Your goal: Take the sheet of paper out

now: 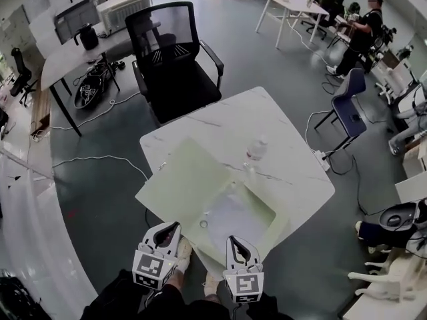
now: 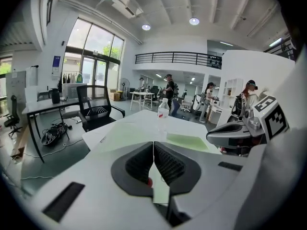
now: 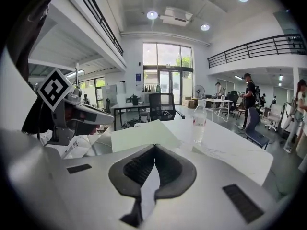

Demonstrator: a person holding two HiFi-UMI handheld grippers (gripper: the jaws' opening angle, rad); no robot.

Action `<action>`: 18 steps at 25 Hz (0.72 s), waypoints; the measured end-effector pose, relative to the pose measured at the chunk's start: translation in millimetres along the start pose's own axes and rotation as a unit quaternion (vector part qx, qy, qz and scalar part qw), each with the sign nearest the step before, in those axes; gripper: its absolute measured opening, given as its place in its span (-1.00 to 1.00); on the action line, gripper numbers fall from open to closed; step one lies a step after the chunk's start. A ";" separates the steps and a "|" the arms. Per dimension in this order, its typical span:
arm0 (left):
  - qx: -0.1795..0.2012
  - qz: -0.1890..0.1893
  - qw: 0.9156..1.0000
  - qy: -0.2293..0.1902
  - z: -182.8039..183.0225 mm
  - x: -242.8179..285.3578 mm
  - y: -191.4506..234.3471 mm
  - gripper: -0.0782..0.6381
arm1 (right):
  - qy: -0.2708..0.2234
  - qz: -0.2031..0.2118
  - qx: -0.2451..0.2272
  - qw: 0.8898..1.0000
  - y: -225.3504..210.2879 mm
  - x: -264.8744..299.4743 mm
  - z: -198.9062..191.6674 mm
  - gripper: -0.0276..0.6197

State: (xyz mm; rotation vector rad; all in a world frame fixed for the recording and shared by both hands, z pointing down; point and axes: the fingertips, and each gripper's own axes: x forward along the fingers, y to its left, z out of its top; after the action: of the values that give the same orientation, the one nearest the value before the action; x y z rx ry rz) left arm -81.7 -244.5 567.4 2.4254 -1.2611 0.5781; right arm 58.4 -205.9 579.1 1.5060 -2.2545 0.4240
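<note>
A large pale green sheet (image 1: pixel 187 179) lies tilted on the white marble table (image 1: pixel 293 159). To its right, near the front edge, lies a pale green folder with a whitish, translucent sheet (image 1: pixel 235 217) on it. My left gripper (image 1: pixel 164 235) hovers at the table's front edge just short of the green sheet, jaws shut and empty. My right gripper (image 1: pixel 238 247) hangs beside it, in front of the whitish sheet, also shut on nothing. The left gripper view shows the green sheet (image 2: pixel 122 131) ahead of the closed jaws. The right gripper view shows it too (image 3: pixel 144 133).
A clear water bottle (image 1: pixel 255 151) stands mid-table behind the folder. A black office chair (image 1: pixel 175 65) is at the far side, a blue chair (image 1: pixel 350 102) to the right. Cables trail across the floor on the left. People stand at desks far back.
</note>
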 end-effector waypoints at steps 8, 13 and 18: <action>0.004 -0.036 0.998 0.046 -33.7 50.7 23.8 -0.71 | 0.049 -0.012 0.015 0.999 -8.3 59.1 -33.0 -0.86; 0.001 -0.047 0.997 0.062 -44.0 66.1 33.9 -0.71 | 0.078 -0.017 0.030 0.996 -7.7 86.3 -46.2 -0.86; -0.003 -0.049 0.996 0.070 -47.6 76.5 45.9 -0.71 | 0.103 -0.009 0.041 0.994 -4.4 110.4 -53.8 -0.53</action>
State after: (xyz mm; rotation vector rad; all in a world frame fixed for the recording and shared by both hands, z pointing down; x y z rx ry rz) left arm -89.1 -299.5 651.8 2.3815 -1.0806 0.7012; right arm 33.0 -272.1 679.5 1.4486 -2.0836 0.6433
